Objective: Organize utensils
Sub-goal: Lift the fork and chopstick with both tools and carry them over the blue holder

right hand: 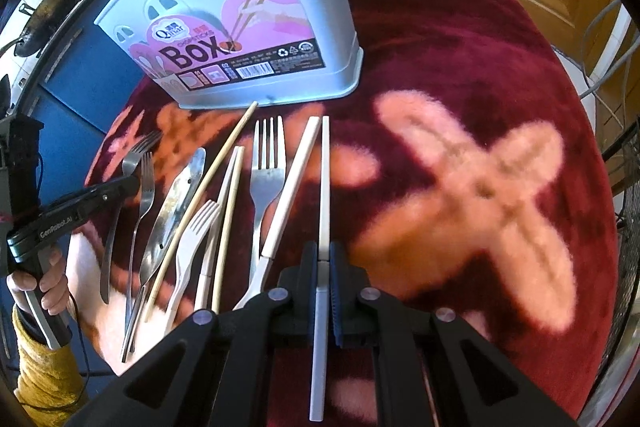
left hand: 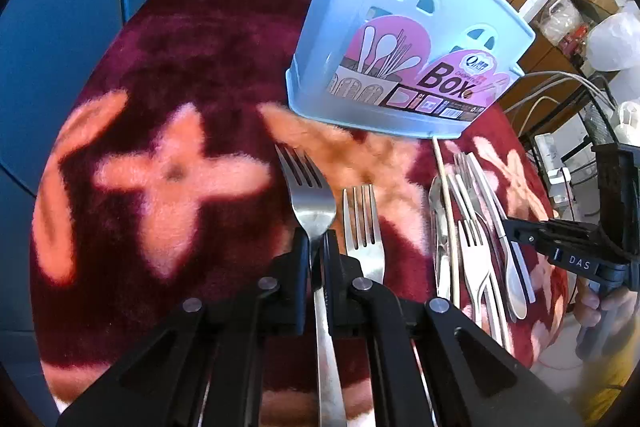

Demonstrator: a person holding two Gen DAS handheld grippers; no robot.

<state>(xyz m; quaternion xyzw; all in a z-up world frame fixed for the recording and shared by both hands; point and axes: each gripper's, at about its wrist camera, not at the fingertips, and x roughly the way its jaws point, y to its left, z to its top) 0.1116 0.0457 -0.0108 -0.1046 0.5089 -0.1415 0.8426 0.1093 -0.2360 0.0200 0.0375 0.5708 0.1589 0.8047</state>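
My left gripper [left hand: 318, 247] is shut on a steel fork [left hand: 310, 195], tines pointing toward the light blue utensil box [left hand: 408, 39]. A second steel fork [left hand: 362, 223] lies just right of it on the cloth. My right gripper [right hand: 323, 259] is shut on a white chopstick [right hand: 325, 179], which points at the utensil box [right hand: 240, 23]. Its twin chopstick [right hand: 292, 179] lies just left. My left gripper also shows in the right wrist view [right hand: 132, 183], and my right gripper in the left wrist view [left hand: 510, 229].
A pile of forks, a flat steel utensil and wooden chopsticks [right hand: 192, 211] lies on the maroon flowered cloth [right hand: 460, 75]. The pile shows in the left wrist view [left hand: 476, 227] too. Pans [right hand: 44, 11] hang at the far left. Cables [left hand: 560, 87] run beyond the table's edge.
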